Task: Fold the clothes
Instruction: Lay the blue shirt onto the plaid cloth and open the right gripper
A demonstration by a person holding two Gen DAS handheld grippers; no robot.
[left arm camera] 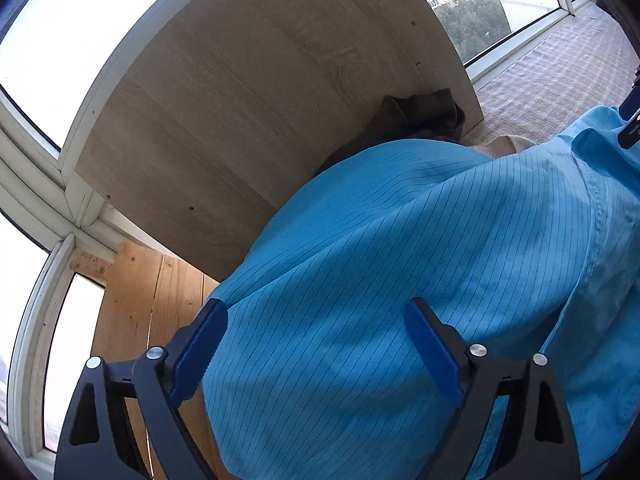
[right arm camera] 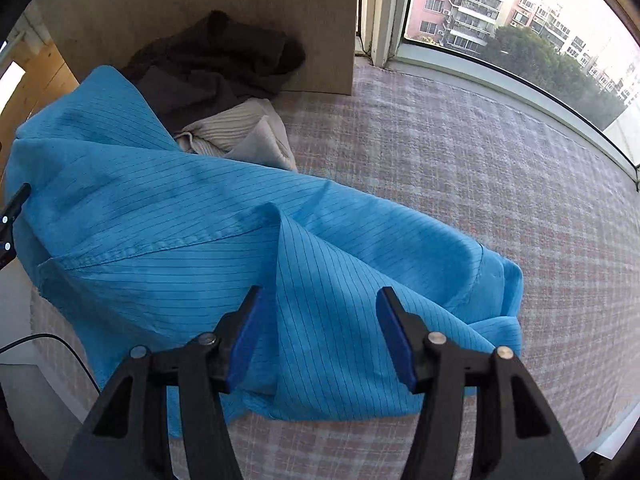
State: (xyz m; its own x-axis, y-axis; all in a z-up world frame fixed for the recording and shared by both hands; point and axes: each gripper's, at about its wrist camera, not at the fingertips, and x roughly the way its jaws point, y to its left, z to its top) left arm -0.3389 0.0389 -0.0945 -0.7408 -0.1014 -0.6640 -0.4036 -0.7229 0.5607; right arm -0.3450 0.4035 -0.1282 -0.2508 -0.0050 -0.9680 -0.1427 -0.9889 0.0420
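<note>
A blue pinstriped garment lies bunched on the checked surface, with a seam running across it and a raised fold near the front. My right gripper is open just above that fold, its blue pads on either side of it. In the left wrist view the same blue garment fills the lower right. My left gripper is open over the cloth, one pad at the garment's left edge. A corner of the right gripper shows at the far right.
A dark brown garment and a cream ribbed garment lie heaped behind the blue one, against a pale wooden panel. Windows run along the far side. A cable trails at the left.
</note>
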